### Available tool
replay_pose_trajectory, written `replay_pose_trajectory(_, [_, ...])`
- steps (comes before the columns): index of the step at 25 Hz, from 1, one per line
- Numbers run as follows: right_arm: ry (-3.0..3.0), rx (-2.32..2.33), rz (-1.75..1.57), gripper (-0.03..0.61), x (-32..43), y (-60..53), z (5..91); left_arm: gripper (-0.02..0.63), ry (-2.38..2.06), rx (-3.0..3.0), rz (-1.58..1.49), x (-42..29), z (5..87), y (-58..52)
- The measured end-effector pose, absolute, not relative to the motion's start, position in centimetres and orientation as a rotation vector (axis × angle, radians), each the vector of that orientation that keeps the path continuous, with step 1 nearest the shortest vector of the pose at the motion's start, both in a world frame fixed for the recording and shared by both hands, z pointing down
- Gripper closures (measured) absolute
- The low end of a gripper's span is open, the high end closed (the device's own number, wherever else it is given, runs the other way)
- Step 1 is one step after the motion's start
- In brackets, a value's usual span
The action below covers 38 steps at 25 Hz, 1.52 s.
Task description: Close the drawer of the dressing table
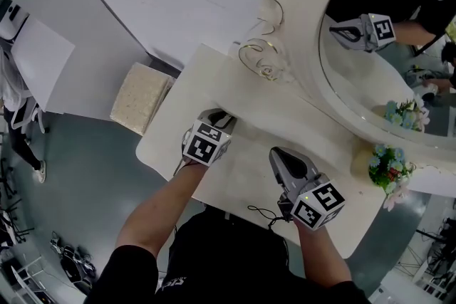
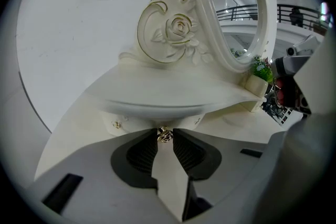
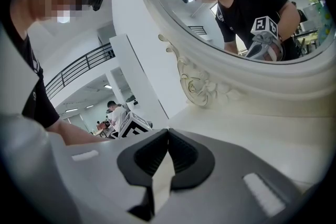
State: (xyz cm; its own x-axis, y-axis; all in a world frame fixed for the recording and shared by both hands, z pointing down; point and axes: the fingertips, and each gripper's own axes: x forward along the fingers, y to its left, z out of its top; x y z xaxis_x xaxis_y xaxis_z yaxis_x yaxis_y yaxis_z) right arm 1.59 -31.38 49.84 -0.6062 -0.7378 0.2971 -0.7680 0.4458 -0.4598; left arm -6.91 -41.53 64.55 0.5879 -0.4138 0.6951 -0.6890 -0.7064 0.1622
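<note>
The white dressing table (image 1: 242,174) carries a raised tier under its oval mirror (image 1: 377,60). A shallow drawer front (image 2: 147,119) sits beneath that tier's curved lip (image 2: 157,105); how far it stands out I cannot tell. My left gripper (image 1: 221,115) reaches over the table top to it. In the left gripper view its jaw tips are shut on the small metal drawer knob (image 2: 165,135). My right gripper (image 1: 281,153) hovers over the table top to the right, its jaws (image 3: 167,132) shut with nothing between them.
A small pot of flowers (image 1: 388,169) stands at the table's right end, below the mirror frame. A beige cushioned stool (image 1: 140,97) sits left of the table. A carved rose scroll (image 2: 170,29) rises beside the mirror. A person (image 1: 18,117) stands far left.
</note>
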Motion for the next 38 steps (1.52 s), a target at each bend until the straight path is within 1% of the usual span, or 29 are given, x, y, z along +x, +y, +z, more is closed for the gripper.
replay_pose_trajectory(5, [-2.612, 1.38, 0.857, 0.566, 1.8, -30.6, 49.6, 0.511, -0.898, 2.43, 0.873, -6.6, 64.1, -41.5])
replay_pose_trajectory(7, [-2.618, 1.382, 0.841, 0.566, 1.4, -30.2, 49.1, 0.461, -0.877, 2.446, 0.875, -6.6, 63.7, -41.1])
replay_pose_trajectory(9, [-2.625, 1.382, 0.821, 0.566, 0.7, -29.7, 48.4, 0.449, -0.865, 2.46, 0.88, -7.0, 63.0, -40.6])
replay_pose_trajectory(17, [-2.615, 1.415, 0.715, 0.566, -2.3, -26.3, 45.1, 0.45, -0.945, 2.524, 0.766, -11.4, 57.3, -37.6])
replay_pose_trajectory(23, [-2.595, 1.518, 0.627, 0.568, -2.7, -24.0, 42.3, 0.452, -0.947, 2.634, 0.612, -14.0, 52.5, -35.1])
replay_pose_trajectory(28, [-2.607, 1.569, 0.566, 0.568, -1.8, -22.2, 40.4, 0.467, -0.91, 2.693, 0.605, -14.2, 50.4, -32.2])
replay_pose_trajectory(32, [-2.635, 1.559, 0.529, 0.568, -0.6, -21.6, 39.6, 0.538, -0.934, 2.735, 0.565, -13.7, 47.7, -30.5])
replay_pose_trajectory(38, [-2.712, 1.531, 0.489, 0.569, 2.6, -20.5, 38.3, 0.585, -1.083, 2.706, 0.424, -12.5, 43.5, -28.5])
